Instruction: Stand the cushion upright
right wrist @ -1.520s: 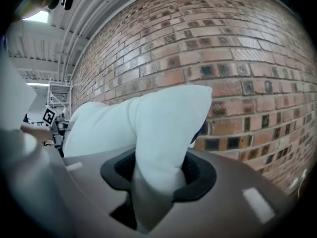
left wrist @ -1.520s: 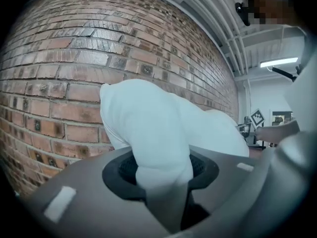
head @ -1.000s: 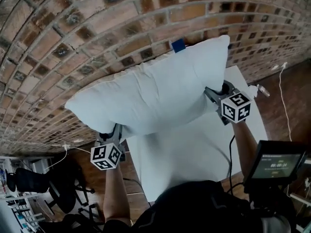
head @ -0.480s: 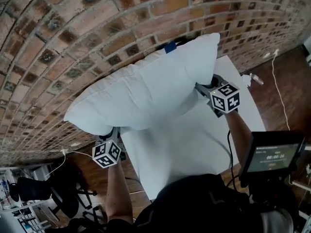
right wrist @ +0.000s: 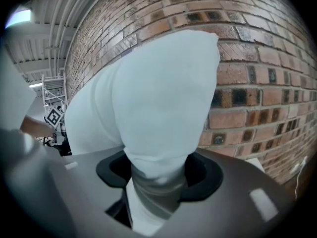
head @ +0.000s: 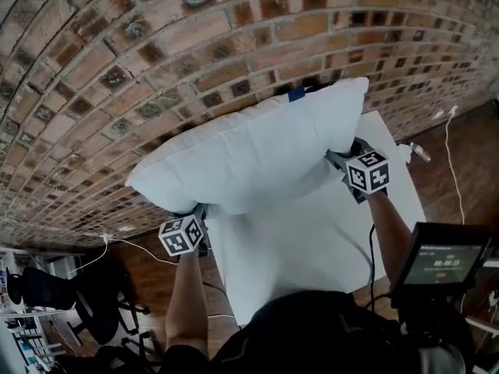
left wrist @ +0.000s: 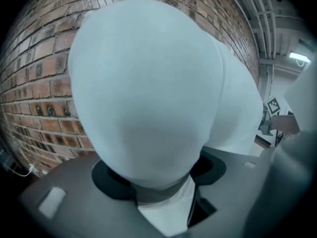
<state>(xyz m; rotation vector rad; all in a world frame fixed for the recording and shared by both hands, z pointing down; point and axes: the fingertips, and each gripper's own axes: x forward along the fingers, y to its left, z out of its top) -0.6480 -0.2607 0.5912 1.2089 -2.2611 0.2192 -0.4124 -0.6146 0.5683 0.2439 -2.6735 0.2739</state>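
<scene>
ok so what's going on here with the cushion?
A person holds the white cushion roughly upright in front of the brick wall, over the far end of the white table. The left gripper and right gripper each pinch a lower corner. Both sets of jaws have just been opening, with fabric squeezed between them; not released yet.

A person is reaching both bare forearms forward, holding a claw in each hand. The left claw (head: 195, 223) is gripping the lower left corner of the cushion (head: 249, 158), with the left forearm (head: 187, 302) stretching straight ahead. The right claw (head: 343, 160) is pinching the cushion's right end, with the right forearm (head: 390, 224) angling up behind it. Both sets of jaws have just been easing wider, with fabric bunched tight between them.
</scene>
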